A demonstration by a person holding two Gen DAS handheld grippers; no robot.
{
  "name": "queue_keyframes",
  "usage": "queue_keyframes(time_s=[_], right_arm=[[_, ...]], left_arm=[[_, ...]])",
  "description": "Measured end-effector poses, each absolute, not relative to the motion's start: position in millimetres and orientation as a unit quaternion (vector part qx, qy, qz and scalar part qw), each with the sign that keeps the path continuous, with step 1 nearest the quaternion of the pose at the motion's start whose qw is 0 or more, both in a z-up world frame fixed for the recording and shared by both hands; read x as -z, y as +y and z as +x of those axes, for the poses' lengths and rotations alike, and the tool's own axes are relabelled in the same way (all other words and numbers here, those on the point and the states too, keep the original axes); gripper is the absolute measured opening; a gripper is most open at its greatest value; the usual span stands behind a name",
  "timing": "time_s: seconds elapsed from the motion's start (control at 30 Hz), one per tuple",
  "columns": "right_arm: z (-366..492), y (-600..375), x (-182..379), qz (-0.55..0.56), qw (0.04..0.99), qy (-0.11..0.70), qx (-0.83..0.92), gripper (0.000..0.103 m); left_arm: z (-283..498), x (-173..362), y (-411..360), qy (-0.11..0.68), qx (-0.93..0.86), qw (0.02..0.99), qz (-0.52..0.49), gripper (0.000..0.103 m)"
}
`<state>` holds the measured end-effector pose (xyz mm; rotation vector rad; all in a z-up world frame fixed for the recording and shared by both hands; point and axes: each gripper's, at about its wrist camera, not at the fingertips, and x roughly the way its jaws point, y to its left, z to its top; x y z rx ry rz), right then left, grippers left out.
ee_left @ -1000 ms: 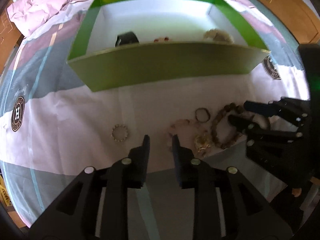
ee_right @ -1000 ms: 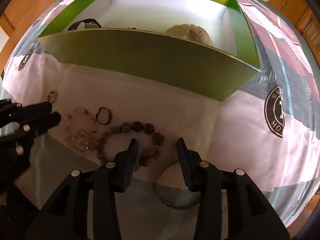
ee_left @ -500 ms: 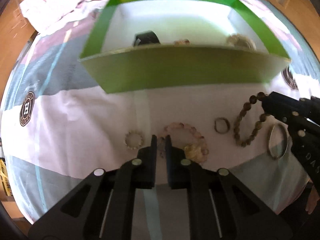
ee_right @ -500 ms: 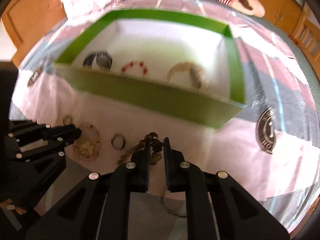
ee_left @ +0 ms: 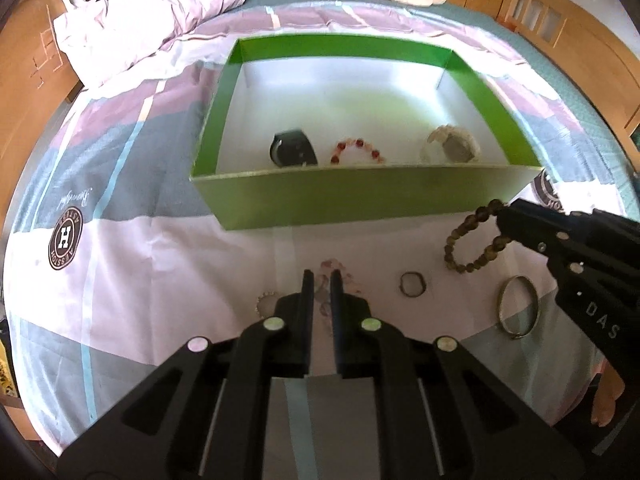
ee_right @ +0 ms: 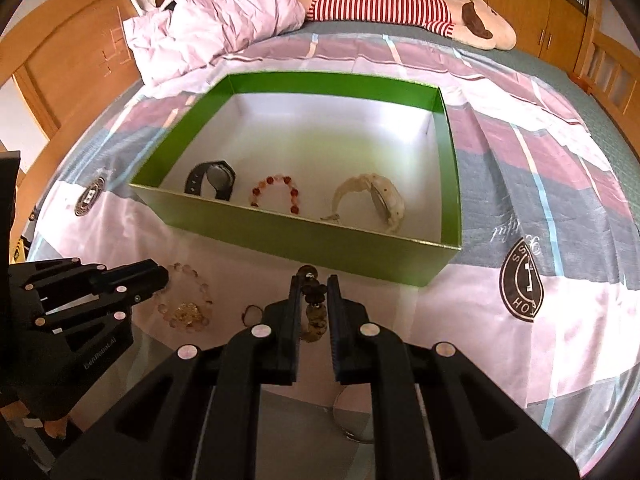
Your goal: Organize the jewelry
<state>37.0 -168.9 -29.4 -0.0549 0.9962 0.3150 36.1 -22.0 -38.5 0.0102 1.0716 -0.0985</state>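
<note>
A green box (ee_left: 360, 200) with a white floor stands on the bedspread and holds a black watch (ee_left: 292, 150), a red bead bracelet (ee_left: 358, 150) and a white watch (ee_left: 450, 148). My right gripper (ee_right: 314, 280) is shut on a dark brown bead bracelet (ee_left: 472, 240), which hangs clear of the sheet just in front of the box's near wall. My left gripper (ee_left: 320, 276) is shut on a pale pink bead bracelet (ee_right: 196, 280). The bracelet's yellowish cluster (ee_right: 186, 312) trails on the sheet.
A small ring (ee_left: 412, 284), a metal bangle (ee_left: 518, 312) and a little beaded ring (ee_left: 266, 300) lie on the sheet in front of the box. A pink pillow (ee_right: 216, 20) and a striped plush toy (ee_right: 380, 8) lie at the bed's far end.
Both grippers closed and rose. The right one lifted the brown bead bracelet off the sheet toward the box. The left one shut on the pink bracelet.
</note>
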Motion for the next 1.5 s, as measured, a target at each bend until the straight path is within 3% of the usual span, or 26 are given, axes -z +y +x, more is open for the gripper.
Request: queue_keyframes(time_s=[0.17, 0.5, 1.5], right_arm=[[33.8, -164.7, 21.5, -0.022, 0.871, 0.463, -0.162, 0.012], [43.8, -171.5, 41.9, -0.016, 0.854, 0.503, -0.133, 0.012], [19.3, -132.3, 23.8, -0.064, 0.885, 0.422, -0.185, 0.012]], left_arm=[[40.3, 22.6, -9.5, 0.487, 0.047, 0.872, -0.005, 0.008], [49.2, 35.2, 8.7, 0.513, 0.032, 0.857, -0.039, 0.008], [24.2, 4.3, 8.0, 0.451, -0.006, 0.893, -0.002, 0.008]])
